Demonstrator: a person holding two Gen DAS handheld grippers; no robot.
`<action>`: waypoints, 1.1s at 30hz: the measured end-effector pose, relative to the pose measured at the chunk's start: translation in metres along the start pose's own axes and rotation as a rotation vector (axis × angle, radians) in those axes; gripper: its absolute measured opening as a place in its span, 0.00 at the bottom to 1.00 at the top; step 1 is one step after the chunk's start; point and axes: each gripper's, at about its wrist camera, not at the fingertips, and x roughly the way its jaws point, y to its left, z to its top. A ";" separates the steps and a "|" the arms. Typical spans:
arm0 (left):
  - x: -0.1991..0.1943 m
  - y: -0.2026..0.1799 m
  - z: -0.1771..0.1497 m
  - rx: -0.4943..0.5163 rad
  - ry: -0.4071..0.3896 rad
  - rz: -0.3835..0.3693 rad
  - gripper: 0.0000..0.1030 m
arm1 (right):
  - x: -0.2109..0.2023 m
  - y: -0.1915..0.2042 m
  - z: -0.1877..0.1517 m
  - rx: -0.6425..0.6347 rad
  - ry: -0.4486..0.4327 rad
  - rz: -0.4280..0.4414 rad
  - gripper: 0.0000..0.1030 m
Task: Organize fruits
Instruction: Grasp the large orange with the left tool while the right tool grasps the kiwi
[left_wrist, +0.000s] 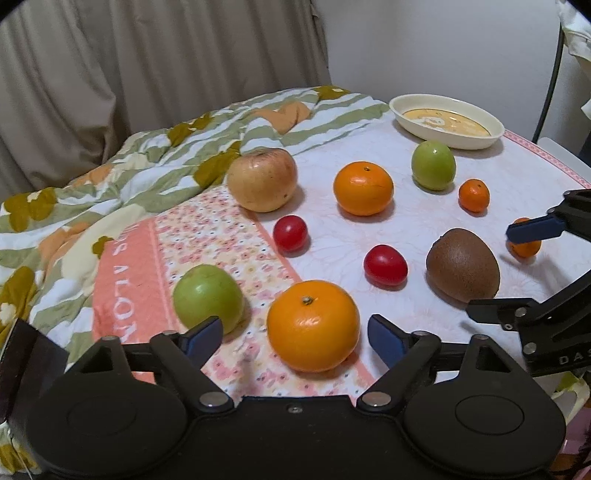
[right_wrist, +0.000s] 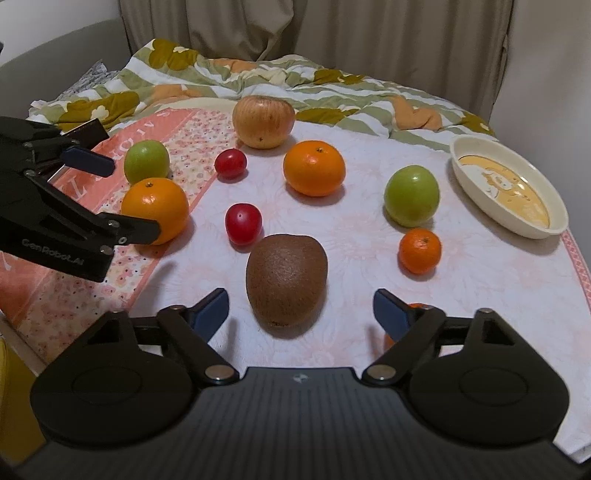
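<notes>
- Right gripper (right_wrist: 299, 314) sits nearest you, jaws apart with the kiwi (right_wrist: 286, 278) lying between them, no pad touching it; nothing is held.
- Your left gripper (left_wrist: 295, 338) likewise brackets the near orange (left_wrist: 313, 325), jaws apart and clear of the peel.
- Kiwi's long axis runs toward and away from the right wrist camera, its stem-scar end pointing back at you; it lies flat on the cloth-covered bed, not a counter.
- Close across its short width, mid-body, and gently: soft fruit probably bruises.
- Centre the orange before closing, since a round fruit likely rolls aside; its stem button faces up.
- Cream dish (right_wrist: 511, 195) at far right looks the likely destination; a small mandarin (right_wrist: 420, 250) sits between.
</notes>
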 end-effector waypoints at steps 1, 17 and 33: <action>0.002 -0.001 0.001 -0.001 0.004 -0.006 0.80 | 0.002 0.000 0.000 0.000 0.004 0.000 0.93; 0.011 -0.002 0.000 -0.017 0.021 -0.053 0.62 | 0.021 0.001 0.008 -0.003 0.026 0.033 0.82; -0.015 -0.003 -0.007 -0.087 -0.004 0.039 0.61 | 0.007 -0.005 0.011 -0.001 -0.002 0.101 0.65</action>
